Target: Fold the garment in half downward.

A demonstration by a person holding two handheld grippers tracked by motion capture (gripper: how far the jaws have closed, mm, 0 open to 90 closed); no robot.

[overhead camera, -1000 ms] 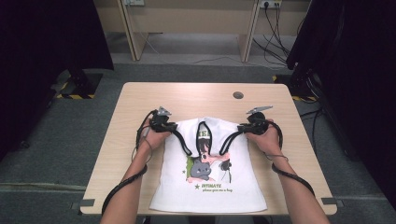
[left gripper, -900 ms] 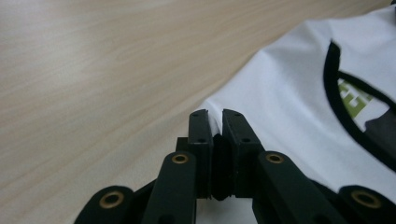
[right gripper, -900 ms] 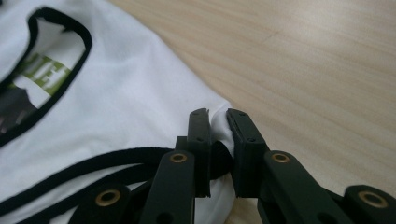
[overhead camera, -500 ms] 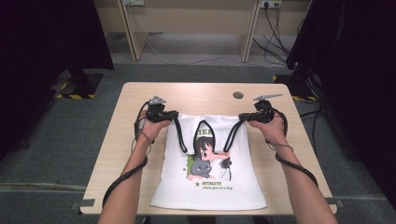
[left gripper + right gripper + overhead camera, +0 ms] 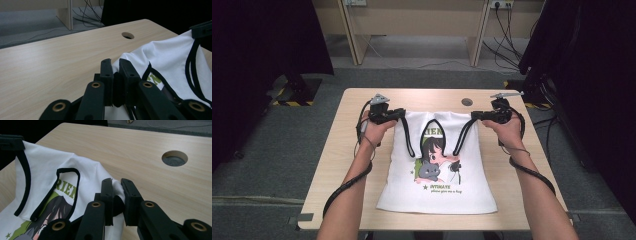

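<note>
A white sleeveless shirt [image 5: 437, 192] with black trim and a cartoon girl print lies face up on the wooden table [image 5: 339, 150], hem toward me. My left gripper [image 5: 401, 114] is shut on the shirt's upper left corner; in the left gripper view the white cloth [image 5: 160, 57] is pinched between the jaws of the left gripper [image 5: 115, 66]. My right gripper [image 5: 474, 116] is shut on the upper right corner, and the cloth [image 5: 62, 162] bunches between the jaws of the right gripper [image 5: 117, 185]. The top edge is stretched between them, slightly raised.
A round cable hole [image 5: 467, 102] sits in the tabletop just beyond the shirt, close to the right gripper. Black curtains hang at both sides. Wooden furniture and loose cables [image 5: 507, 20] stand on the grey floor behind the table.
Both grippers have moved away from me and farther apart, drawing the shirt's top edge toward the far side and spreading it wider. The shirt has slid up the table.
</note>
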